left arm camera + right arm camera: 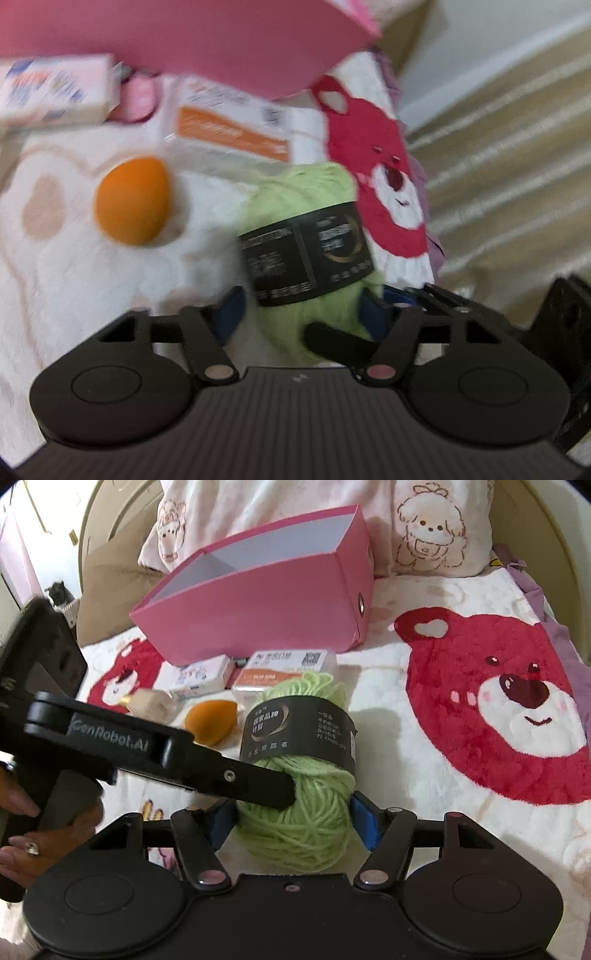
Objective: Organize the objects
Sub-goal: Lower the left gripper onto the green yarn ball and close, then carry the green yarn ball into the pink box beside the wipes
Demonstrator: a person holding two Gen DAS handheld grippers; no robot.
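A ball of light green yarn (306, 823) with a black paper band lies on the bear-print blanket (443, 812). My right gripper (293, 823) is shut on it, a blue pad pressed into each side. My left gripper's finger (240, 779) reaches in from the left and lies against the ball's near side; its other finger is hidden. In the blurred left wrist view, my left gripper (300, 315) has the yarn (295, 206) between its pads, and the right gripper's finger (332, 341) crosses in front. An open pink box (258, 602) stands behind.
Behind the yarn lie an orange egg-shaped sponge (210, 722), a small bottle (151, 703), a white packet (199, 675) and an orange-and-white box (288, 668). Pillows (424, 528) line the headboard. A hand (22, 834) holds the left gripper's handle. The bed's edge (424, 184) drops off beside the yarn.
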